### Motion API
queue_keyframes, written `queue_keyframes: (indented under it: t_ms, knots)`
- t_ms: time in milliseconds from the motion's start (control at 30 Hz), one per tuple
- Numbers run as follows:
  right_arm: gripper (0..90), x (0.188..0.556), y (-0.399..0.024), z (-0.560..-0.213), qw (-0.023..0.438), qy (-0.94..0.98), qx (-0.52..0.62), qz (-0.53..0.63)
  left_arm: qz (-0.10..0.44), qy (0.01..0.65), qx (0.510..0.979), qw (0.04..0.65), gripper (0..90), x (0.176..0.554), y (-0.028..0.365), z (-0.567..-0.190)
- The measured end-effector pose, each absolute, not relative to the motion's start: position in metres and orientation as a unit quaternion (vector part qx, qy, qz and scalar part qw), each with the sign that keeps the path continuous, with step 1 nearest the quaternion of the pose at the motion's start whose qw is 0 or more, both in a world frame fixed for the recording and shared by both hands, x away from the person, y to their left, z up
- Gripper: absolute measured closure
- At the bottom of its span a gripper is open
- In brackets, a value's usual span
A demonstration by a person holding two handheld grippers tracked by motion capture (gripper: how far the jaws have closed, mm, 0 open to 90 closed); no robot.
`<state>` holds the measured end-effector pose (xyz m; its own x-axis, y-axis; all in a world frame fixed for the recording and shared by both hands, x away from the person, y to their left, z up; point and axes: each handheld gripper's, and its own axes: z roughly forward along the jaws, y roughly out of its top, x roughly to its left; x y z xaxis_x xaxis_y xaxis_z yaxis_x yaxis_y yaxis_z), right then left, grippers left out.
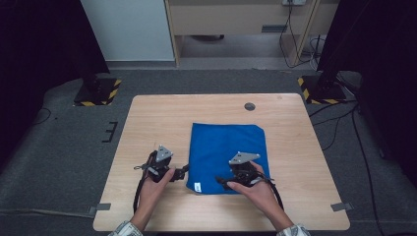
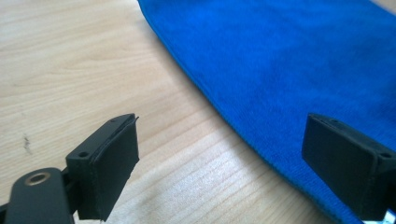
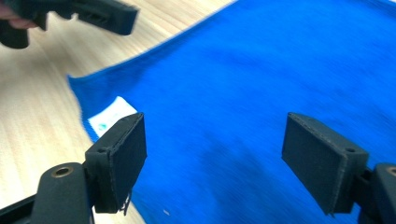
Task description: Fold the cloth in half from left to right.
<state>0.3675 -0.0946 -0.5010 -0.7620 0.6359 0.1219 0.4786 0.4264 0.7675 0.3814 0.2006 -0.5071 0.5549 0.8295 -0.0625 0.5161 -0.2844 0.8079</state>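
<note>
- Blue cloth (image 1: 228, 155): lies flat, apparently folded, on the wooden worktop (image 1: 147, 123), right of centre and toward the person's side. A small white label (image 1: 197, 187) sits at its near left corner.
- Left tool (image 1: 183, 171): jaws wide, nothing between them. It sits just beside the cloth's left edge, low over the worktop. In the left gripper view the edge of the cloth (image 2: 280, 70) runs between the two jaws, one over bare wood, the other over fabric.
- Right tool (image 1: 222, 181): jaws wide, holding nothing. It hovers over the cloth's near edge; the right gripper view shows the label (image 3: 109, 114) just beyond one jaw.
- Risk, in my judgement: closing the left tool here could pinch only the top layer at the edge, so the fold would peel open rather than lift whole.
- Risk: the right tool could close on the flat fabric and drag or bunch it, skewing the edges.
- Risk: the tools stand near each other at the near left corner; both going for it could make them collide.
- Containers: I see none on the worktop; apart from the cloth there is a small round grey disc (image 1: 250, 106) set in the far side.
</note>
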Motion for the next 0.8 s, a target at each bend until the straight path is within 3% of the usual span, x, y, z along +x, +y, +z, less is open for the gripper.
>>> queue_keyframes:
  t_ms: [367, 800]
  knots:
    - [28.5, 0.349, -0.05, -0.506, 0.08, 0.861, 0.287, 0.412, 0.19, 0.441, 0.78, 0.402, 10.3, 0.387, 0.212, -0.509]
    - [21.5, 0.338, -0.02, -0.515, 0.09, 0.867, 0.274, 0.406, 0.198, 0.458, 0.771, 0.396, 10.3, 0.39, 0.223, -0.513]
